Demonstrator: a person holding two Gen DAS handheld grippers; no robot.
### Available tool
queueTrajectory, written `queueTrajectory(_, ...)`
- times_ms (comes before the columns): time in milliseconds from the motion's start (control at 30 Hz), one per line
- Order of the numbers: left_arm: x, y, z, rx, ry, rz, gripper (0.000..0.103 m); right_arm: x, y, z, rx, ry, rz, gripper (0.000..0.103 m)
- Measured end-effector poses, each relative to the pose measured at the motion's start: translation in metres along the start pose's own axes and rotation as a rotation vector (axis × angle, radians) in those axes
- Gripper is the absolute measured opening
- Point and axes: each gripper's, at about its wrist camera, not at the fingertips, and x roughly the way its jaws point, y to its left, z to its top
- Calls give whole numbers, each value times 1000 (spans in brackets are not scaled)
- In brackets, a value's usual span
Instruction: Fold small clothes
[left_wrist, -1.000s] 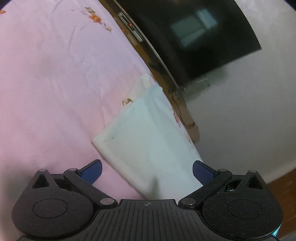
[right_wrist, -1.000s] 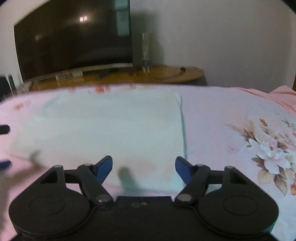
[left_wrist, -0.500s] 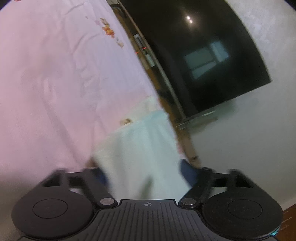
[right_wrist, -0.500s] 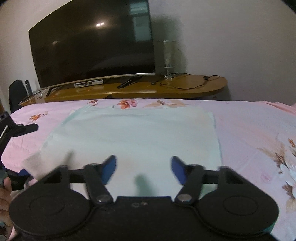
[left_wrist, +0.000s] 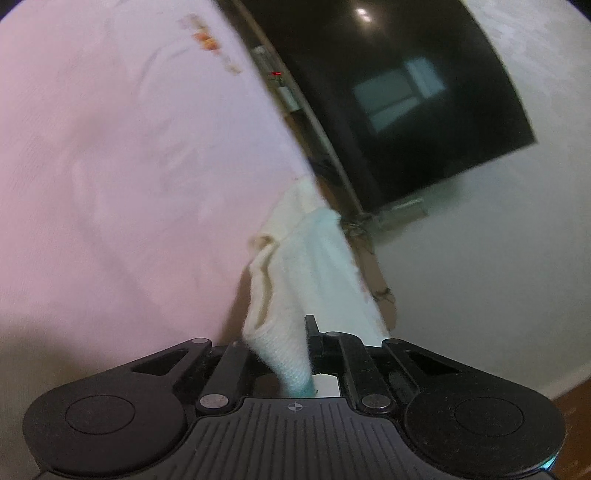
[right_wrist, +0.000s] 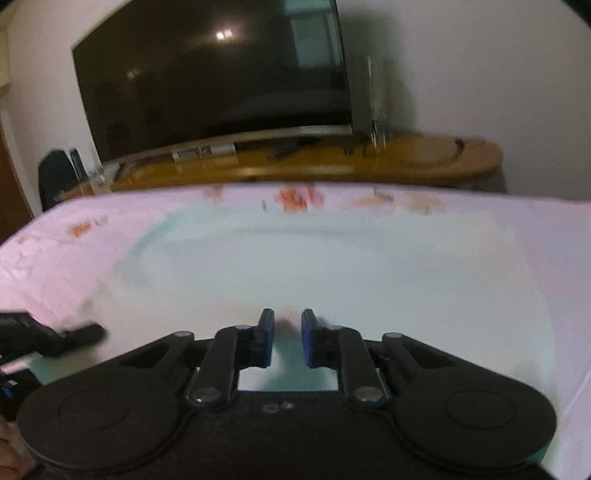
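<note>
A pale mint-white cloth (right_wrist: 332, 266) lies spread on the pink floral bedsheet (right_wrist: 55, 258). In the left wrist view my left gripper (left_wrist: 295, 343) is shut on a near corner of the cloth (left_wrist: 295, 280), which bunches and rises from the sheet (left_wrist: 110, 166). In the right wrist view my right gripper (right_wrist: 287, 339) is nearly closed at the cloth's near edge, a narrow gap between the blue pads; whether it pinches fabric is unclear. The left gripper shows at that view's left edge (right_wrist: 55, 338).
A large dark TV (right_wrist: 214, 74) stands on a wooden console (right_wrist: 406, 162) beyond the bed's far edge, against a white wall. A glass object (right_wrist: 373, 103) stands on the console. A black item (right_wrist: 55, 173) sits at far left.
Both grippers went from wide open to closed at the cloth's near edge. The left one has taken hold of a corner and the cloth there has bunched up.
</note>
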Motion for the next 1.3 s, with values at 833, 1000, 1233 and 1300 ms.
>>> queueTrajectory(833, 94, -219, -157, 1042, 513, -159, 27, -156, -175, -38, 571, -197, -14, 32)
queueTrajectory(1000, 63, -215, -166, 974, 527, -268, 59, -180, -195, -54, 603, -218, -73, 42)
queueTrajectory(1233, 45, -163, -59, 689, 351, -191, 59, -172, -183, -54, 563, -194, 7, 45)
queueTrajectory(1300, 49, -145, -34, 662, 341, -127, 59, -159, -174, -46, 539, -175, 49, 46)
